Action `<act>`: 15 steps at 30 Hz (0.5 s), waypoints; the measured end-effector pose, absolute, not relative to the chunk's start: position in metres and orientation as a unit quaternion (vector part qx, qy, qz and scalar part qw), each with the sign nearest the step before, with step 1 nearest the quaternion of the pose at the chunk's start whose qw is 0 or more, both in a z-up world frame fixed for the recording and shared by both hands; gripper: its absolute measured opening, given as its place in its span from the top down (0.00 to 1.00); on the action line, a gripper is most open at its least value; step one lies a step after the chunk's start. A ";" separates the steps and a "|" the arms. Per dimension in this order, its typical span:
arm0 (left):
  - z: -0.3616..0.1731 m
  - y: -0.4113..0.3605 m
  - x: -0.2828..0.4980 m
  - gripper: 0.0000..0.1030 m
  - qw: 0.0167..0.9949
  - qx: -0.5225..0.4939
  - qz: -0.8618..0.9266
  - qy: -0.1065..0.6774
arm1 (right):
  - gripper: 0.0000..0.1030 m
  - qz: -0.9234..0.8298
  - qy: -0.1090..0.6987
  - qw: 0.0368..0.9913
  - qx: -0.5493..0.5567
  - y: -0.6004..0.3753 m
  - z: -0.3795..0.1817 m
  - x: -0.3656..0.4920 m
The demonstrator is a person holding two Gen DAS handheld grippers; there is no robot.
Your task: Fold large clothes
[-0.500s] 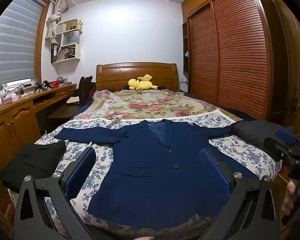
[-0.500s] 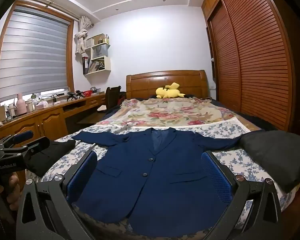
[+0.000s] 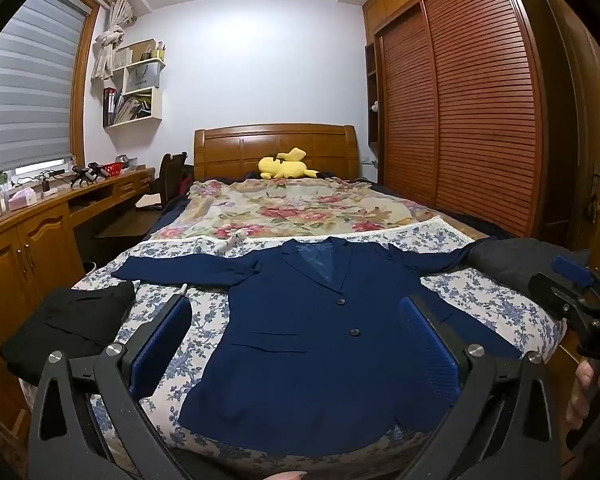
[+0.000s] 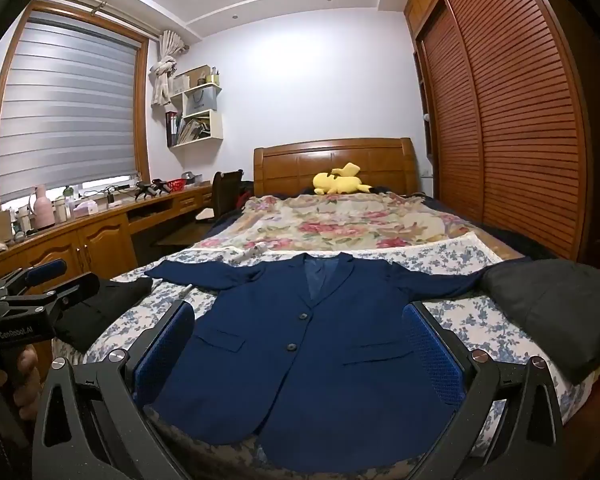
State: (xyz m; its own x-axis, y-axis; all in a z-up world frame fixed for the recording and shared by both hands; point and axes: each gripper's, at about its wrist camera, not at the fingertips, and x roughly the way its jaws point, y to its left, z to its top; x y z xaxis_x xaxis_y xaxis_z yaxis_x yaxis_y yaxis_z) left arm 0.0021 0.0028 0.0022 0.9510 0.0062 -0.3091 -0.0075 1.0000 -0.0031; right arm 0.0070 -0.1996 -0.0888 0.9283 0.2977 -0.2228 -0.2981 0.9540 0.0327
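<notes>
The navy blue buttoned suit jacket (image 3: 320,344) lies flat, front up, sleeves spread, on the blue-flowered bedspread (image 3: 488,300). Both the left gripper (image 3: 296,344) and right gripper (image 4: 300,344) hover above its hem, fingers wide apart and empty. A sound start, I judge, is pinching one sleeve at the cuff and shoulder, then folding it across the chest.

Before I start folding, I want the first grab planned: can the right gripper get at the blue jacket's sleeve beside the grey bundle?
Probably yes. The right gripper is open and empty, and the sleeve lies flat on the bed. Only its cuff end meets the grey bundle; nothing lies over the rest.
</notes>
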 end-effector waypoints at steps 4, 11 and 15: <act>-0.002 0.000 0.002 0.00 0.987 -0.001 0.005 0.158 | 0.00 0.152 0.114 0.982 -0.001 -0.199 -0.088 0.007; -0.001 0.001 0.001 0.00 0.987 -0.001 0.005 0.159 | 0.00 0.151 0.114 0.982 -0.002 -0.199 -0.088 0.009; -0.003 -0.003 0.000 0.00 0.987 0.004 0.007 0.158 | 0.00 0.151 0.114 0.982 -0.002 -0.199 -0.088 0.009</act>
State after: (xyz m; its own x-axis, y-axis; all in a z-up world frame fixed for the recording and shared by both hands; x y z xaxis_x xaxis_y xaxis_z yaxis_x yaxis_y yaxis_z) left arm 0.0003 -0.0027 -0.0025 0.9498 0.0156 -0.3126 -0.0133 0.9999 0.0095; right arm 0.0087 -0.1993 -0.0876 0.9286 0.2953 -0.2248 -0.2960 0.9547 0.0313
